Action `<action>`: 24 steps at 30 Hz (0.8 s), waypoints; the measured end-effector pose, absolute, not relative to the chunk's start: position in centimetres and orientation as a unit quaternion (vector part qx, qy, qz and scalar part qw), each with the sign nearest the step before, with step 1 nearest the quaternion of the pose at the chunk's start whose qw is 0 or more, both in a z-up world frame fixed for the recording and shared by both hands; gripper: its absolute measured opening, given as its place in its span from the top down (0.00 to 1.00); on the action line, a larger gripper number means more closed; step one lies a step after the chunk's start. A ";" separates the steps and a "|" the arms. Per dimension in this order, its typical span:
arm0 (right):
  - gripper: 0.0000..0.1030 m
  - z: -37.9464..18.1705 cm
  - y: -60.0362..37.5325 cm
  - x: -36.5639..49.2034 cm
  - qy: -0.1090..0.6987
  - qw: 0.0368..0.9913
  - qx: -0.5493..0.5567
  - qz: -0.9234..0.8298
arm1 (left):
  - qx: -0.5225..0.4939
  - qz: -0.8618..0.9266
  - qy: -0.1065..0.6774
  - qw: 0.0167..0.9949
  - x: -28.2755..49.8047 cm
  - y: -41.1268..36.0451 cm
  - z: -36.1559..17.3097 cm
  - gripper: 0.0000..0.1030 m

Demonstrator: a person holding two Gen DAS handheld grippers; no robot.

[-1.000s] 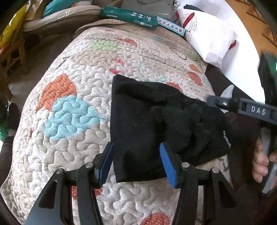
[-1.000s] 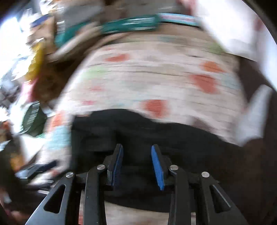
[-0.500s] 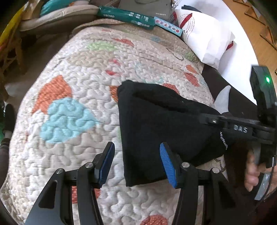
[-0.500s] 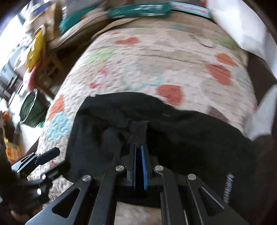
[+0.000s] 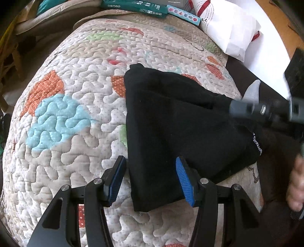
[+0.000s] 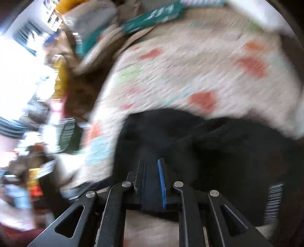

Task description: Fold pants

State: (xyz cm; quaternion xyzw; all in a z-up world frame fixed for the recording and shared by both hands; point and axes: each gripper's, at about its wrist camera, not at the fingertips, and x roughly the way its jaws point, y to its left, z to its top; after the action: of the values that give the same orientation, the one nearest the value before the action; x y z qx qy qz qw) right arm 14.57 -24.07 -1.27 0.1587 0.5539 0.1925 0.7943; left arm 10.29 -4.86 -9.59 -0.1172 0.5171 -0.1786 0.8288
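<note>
The black pants (image 5: pixel 176 123) lie folded on a quilted, colour-patched bedspread (image 5: pixel 76 91). My left gripper (image 5: pixel 150 174) is open and low over the pants' near left corner, with cloth between its blue pads. In the left wrist view my right gripper (image 5: pixel 247 109) reaches in from the right over the pants' far right part. In the blurred right wrist view the right gripper (image 6: pixel 152 167) has its jaws close together over the black pants (image 6: pixel 209 148); a narrow dark gap shows between the pads and I cannot tell if cloth is pinched.
A white paper bag (image 5: pixel 228 32) and green and blue boxes (image 5: pixel 136 5) lie at the bedspread's far edge. A cluttered floor area (image 6: pixel 28 114) lies off the bed's left side. A hand (image 5: pixel 296 186) shows at the right edge.
The right gripper closed its jaws on the pants' bunched top and pulled the cloth flat to the right. It now swings quickly. The left gripper stayed open and drifted slightly left.
</note>
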 end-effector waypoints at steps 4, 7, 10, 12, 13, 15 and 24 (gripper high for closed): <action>0.85 -4.5 -26.3 14.3 0.617 0.784 0.060 0.030 | -0.119 -0.183 0.515 0.829 10.3 -4.8 -9.6 0.46; 0.82 -3.9 -28.9 13.9 0.608 0.791 0.065 -0.030 | -0.128 -0.187 0.511 0.829 10.1 -4.7 -9.6 0.44; 0.74 -1.1 -27.3 14.4 0.571 0.817 0.077 0.034 | -0.163 -0.195 0.512 0.820 9.9 -4.1 -9.5 0.43; 0.45 0.3 -24.6 15.4 0.550 0.828 0.062 0.090 | -0.191 -0.197 0.511 0.814 9.8 -3.3 -9.4 0.42; 0.32 0.9 -22.7 16.2 0.540 0.833 0.044 0.113 | -0.200 -0.197 0.509 0.814 9.8 -3.0 -9.4 0.40; 0.32 1.1 -19.7 18.0 0.529 0.837 0.004 0.139 | -0.206 -0.191 0.503 0.818 9.9 -2.6 -9.2 0.38; 0.35 -6.3 -9.4 25.6 0.624 0.750 -0.142 0.169 | -0.189 -0.172 0.488 0.834 10.8 -3.9 -9.7 0.29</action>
State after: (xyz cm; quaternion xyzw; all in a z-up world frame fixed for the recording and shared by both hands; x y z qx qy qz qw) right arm 25.57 -9.43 -6.25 -0.1416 0.6238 0.1693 0.7498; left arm 10.83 -3.95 -9.74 -0.1885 0.4885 -0.1718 0.8345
